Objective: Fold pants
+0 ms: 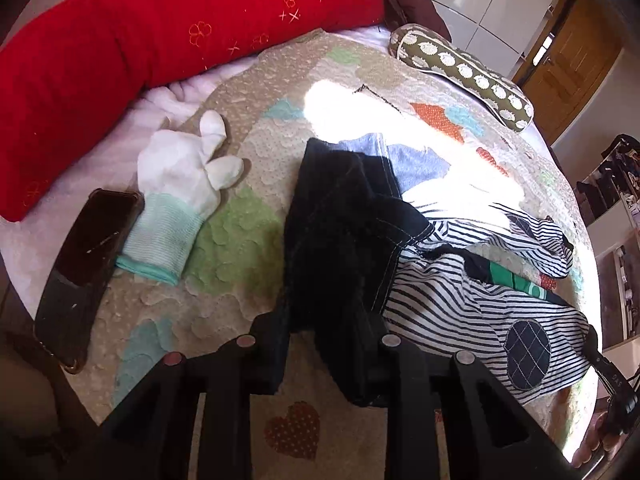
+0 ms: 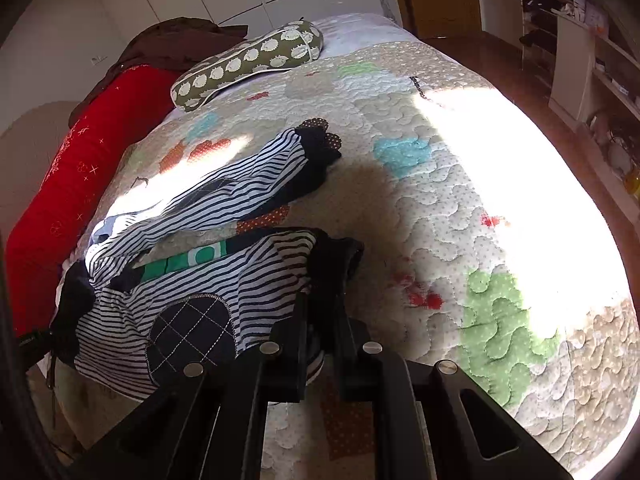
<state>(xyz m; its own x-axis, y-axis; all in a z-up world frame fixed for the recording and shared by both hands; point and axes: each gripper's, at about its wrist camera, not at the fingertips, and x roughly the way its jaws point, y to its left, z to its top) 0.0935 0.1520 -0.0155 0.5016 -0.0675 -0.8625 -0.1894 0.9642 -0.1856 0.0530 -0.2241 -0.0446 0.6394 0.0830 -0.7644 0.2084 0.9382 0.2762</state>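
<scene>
Small striped pants (image 1: pixel 472 308) with a dark quilted knee patch (image 1: pixel 526 356) and a dark waistband (image 1: pixel 340 216) lie on a patchwork quilt (image 1: pixel 240 216). My left gripper (image 1: pixel 324 344) is shut on the dark waistband end, which hangs between its fingers. In the right wrist view the pants (image 2: pixel 192 280) spread to the left, one leg reaching back to a dark cuff (image 2: pixel 320 152). My right gripper (image 2: pixel 324 320) is shut on the dark cuff (image 2: pixel 336 264) of the near leg.
A white and mint glove (image 1: pixel 176 192) and a dark phone (image 1: pixel 84 276) lie left of the pants. A red bolster (image 1: pixel 160 40) and a green patterned pillow (image 1: pixel 464 72) lie at the back. Shelves (image 2: pixel 592 60) stand right of the bed.
</scene>
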